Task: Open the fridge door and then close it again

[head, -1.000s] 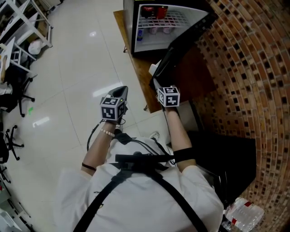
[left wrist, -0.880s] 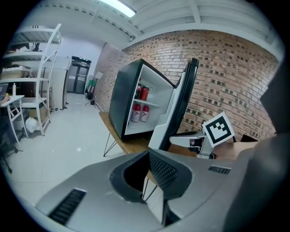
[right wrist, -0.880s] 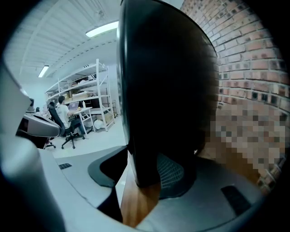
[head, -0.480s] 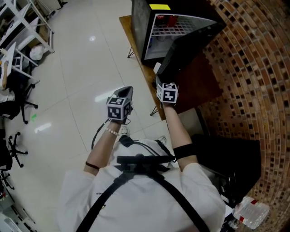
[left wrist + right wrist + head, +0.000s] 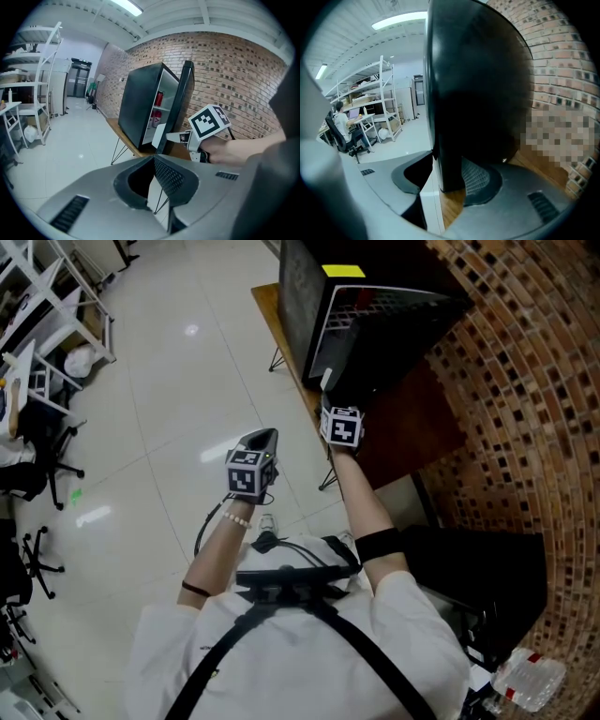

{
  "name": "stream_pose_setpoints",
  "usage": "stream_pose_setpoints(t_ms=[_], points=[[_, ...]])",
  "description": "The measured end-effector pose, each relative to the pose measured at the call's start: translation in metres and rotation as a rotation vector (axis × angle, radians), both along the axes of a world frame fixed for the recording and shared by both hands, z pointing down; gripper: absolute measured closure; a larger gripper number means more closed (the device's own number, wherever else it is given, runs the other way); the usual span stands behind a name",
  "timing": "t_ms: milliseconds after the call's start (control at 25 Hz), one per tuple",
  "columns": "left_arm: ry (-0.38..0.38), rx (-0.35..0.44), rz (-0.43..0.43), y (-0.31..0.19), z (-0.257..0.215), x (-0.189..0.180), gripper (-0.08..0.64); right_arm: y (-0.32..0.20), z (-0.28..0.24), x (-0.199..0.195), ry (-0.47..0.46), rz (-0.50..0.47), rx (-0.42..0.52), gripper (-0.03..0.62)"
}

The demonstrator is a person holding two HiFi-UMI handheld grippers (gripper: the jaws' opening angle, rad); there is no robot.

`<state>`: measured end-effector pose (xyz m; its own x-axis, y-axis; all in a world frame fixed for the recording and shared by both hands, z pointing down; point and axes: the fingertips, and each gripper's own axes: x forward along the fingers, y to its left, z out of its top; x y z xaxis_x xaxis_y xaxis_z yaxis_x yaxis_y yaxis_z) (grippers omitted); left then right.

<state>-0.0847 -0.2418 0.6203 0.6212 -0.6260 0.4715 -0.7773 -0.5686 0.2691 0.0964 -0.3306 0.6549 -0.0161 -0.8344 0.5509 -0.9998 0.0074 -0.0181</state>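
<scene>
A black mini fridge (image 5: 305,292) stands on a wooden table (image 5: 279,329) at the top of the head view. Its door (image 5: 398,329) is only a narrow way ajar, with the wire shelf just showing. My right gripper (image 5: 326,382) is shut on the door's free edge; in the right gripper view the black door (image 5: 473,93) fills the space between its jaws (image 5: 447,180). My left gripper (image 5: 260,439) hangs over the floor to the left, shut and empty (image 5: 153,158). The left gripper view shows the fridge (image 5: 138,105), red cans (image 5: 158,98) inside, and the right gripper (image 5: 161,136) on the door.
A brick wall (image 5: 525,381) runs along the right, close behind the door. A black box (image 5: 469,563) and water bottles (image 5: 525,679) lie at the lower right. White shelving (image 5: 47,296) and office chairs (image 5: 28,437) stand at the far left across the tiled floor; a person (image 5: 340,123) sits at a desk there.
The door has swung much nearer to shut, hiding most of the inside. Both hands have moved forward toward the fridge, the right one still on the door edge.
</scene>
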Motion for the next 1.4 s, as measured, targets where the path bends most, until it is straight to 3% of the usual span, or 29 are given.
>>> stream_pose_setpoints(t_ms=[480,760,1080,1400], points=[[-0.033,-0.029,0.001,-0.037,-0.004,0.01,0.56,-0.041,-0.003,-0.015,0.005,0.042,0.004,0.38],[-0.025,-0.046,-0.023,-0.043,-0.002,-0.01,0.56,-0.065,-0.001,-0.021,0.024,0.066,-0.015,0.384],[-0.012,-0.065,-0.058,-0.046,0.008,-0.024,0.56,-0.096,-0.001,-0.029,0.036,0.041,-0.024,0.402],[-0.018,-0.06,-0.076,-0.047,0.008,-0.021,0.56,-0.093,-0.006,-0.032,0.034,-0.014,-0.038,0.413]])
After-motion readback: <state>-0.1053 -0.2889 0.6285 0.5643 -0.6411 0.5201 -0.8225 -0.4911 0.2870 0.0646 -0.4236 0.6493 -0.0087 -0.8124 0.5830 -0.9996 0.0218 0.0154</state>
